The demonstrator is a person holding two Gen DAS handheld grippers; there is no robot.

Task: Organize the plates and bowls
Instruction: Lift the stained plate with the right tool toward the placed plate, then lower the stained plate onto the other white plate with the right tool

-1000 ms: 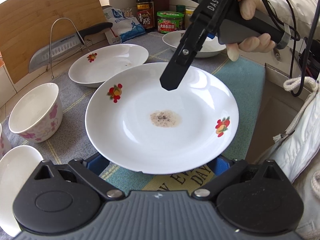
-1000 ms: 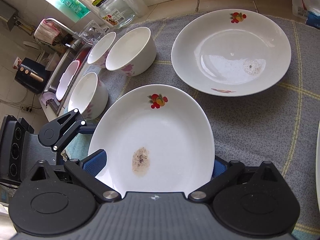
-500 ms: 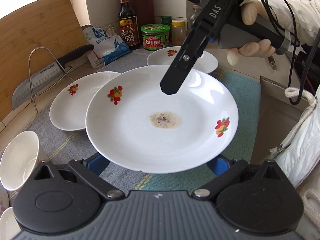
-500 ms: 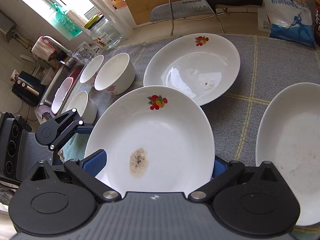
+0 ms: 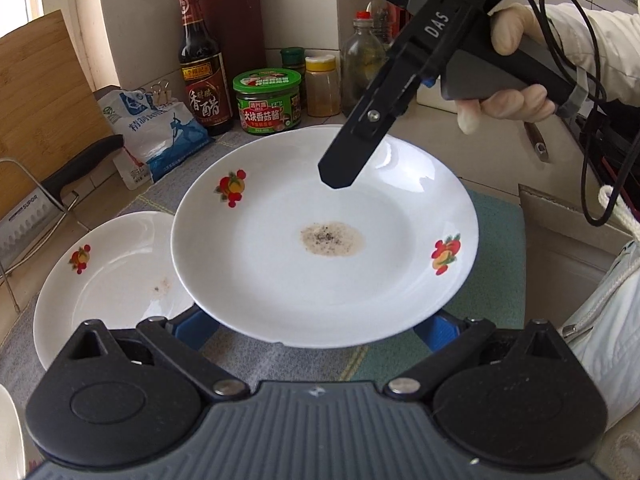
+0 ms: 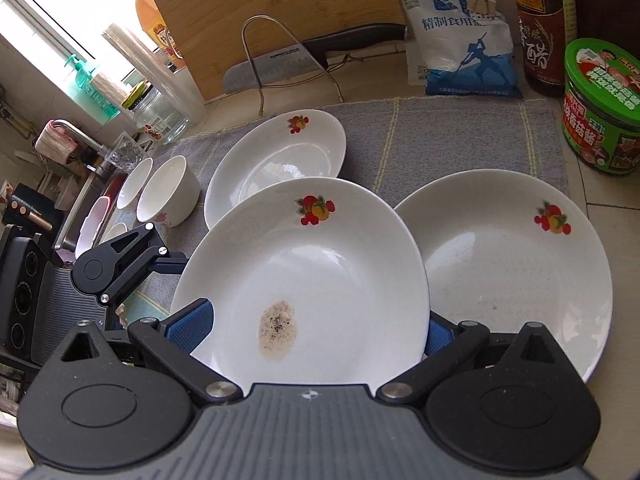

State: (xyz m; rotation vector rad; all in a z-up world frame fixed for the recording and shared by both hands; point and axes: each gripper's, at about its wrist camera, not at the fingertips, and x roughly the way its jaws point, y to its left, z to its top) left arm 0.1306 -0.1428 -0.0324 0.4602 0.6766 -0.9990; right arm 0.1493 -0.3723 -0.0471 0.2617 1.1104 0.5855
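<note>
A: White porcelain, with red-and-orange fruit prints on the rim and a brown speckled stain in the middle: that round plate sits across both tools. The left tool has a blue pad showing at each side of the plate's near edge, fingers spread wide. Whether they press the rim I cannot tell.

B: And the right tool?

A: Much the same in its own view: blue pads on either side of the stained plate, which lies tilted between them. In the left view one black finger of the right tool lies over the plate's far part, held by a gloved hand.

B: What lies around it?

A: On the grey woven mat on the table, a second white fruit-print plate sits to the right, partly under the held one, and a third white fruit-print plate behind to the left. Two white bowls stand further left. Behind the mat are a blue-and-white salt bag, a dark vinegar bottle, a green-lidded sauce jar and a steel cleaver on a wire stand.
</note>
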